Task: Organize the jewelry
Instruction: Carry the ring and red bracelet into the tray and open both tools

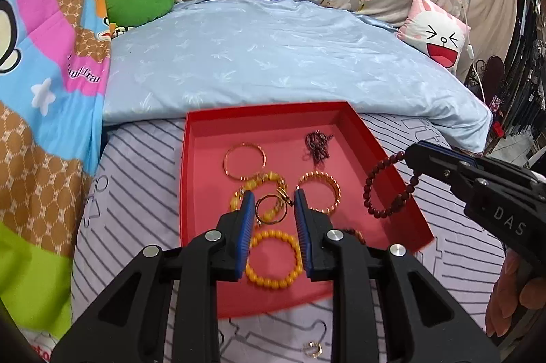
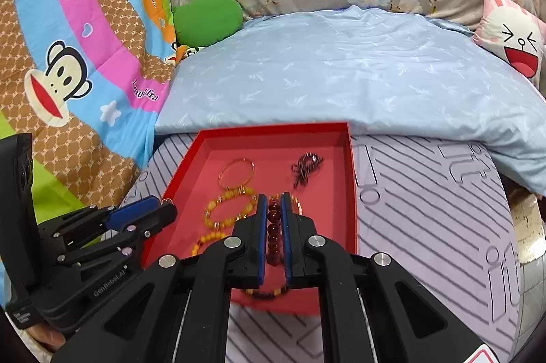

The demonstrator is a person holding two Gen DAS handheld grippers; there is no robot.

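A red tray (image 1: 382, 158) lies on the striped bed sheet and holds several bracelets: a thin gold bangle (image 1: 244, 160), a gold bracelet (image 1: 320, 194), an orange bead bracelet (image 1: 273, 259) and a dark chain (image 1: 317, 144). My left gripper (image 1: 274, 202) is open and empty just above a small gold ring bangle (image 1: 269, 209) in the tray. My right gripper (image 2: 273, 206) is shut on a dark red bead bracelet (image 2: 273, 226), which hangs over the tray's right rim in the left wrist view (image 1: 389, 185).
A small gold ring (image 1: 312, 348) lies on the striped sheet (image 1: 136, 192) in front of the tray. A light blue quilt (image 1: 273, 56) lies behind the tray, a cartoon blanket (image 1: 44, 90) to the left, pillows at the back.
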